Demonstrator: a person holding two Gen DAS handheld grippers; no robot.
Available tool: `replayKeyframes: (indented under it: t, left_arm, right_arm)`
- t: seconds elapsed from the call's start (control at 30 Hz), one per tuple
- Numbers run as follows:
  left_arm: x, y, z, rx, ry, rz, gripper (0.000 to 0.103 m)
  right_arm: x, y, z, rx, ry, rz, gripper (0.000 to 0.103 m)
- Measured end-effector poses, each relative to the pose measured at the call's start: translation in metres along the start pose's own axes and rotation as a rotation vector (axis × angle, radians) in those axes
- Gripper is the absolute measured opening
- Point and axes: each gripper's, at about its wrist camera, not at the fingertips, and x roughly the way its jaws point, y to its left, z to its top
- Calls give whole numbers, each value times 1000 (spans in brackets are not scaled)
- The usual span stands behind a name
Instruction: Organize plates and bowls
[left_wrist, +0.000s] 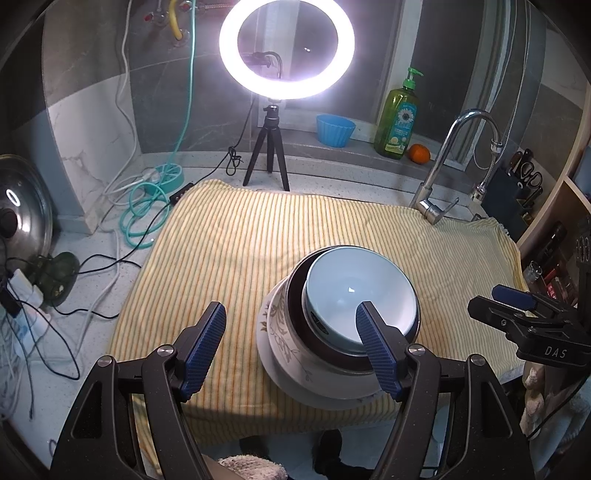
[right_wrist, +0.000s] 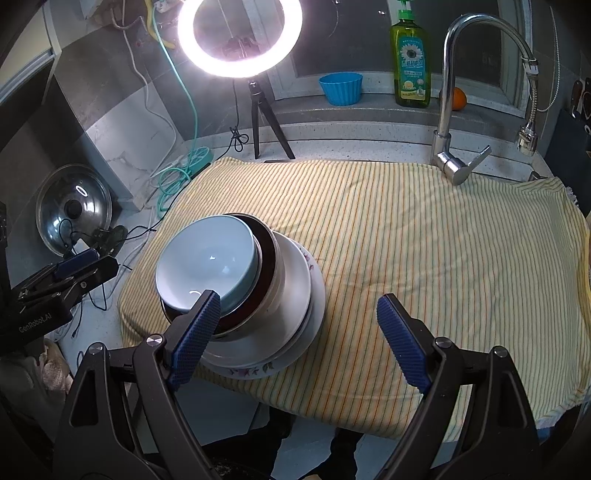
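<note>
Both grippers hover low over the near edge of the striped cloth (right_wrist: 406, 229), jaws spread and holding nothing: left gripper (left_wrist: 291, 347), right gripper (right_wrist: 299, 332). Between them a pale blue bowl (left_wrist: 354, 291) sits upright, mouth up, nested in a dark bowl (right_wrist: 266, 254) atop stacked floral plates (right_wrist: 295, 325). The grippers read "DAS" and "GenRobot.AI". Farther back stands a green soap bottle (right_wrist: 412, 62).

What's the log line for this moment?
left gripper: open, empty | right gripper: open, empty | bowls stacked on plates
</note>
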Motion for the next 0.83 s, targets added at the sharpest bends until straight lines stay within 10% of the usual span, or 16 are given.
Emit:
replayKeyframes:
  t: [0.83]
  left_arm:
    - [6,2,5,9,-5,17,73]
  right_arm:
    - [11,-1,3,9,22,-3,89]
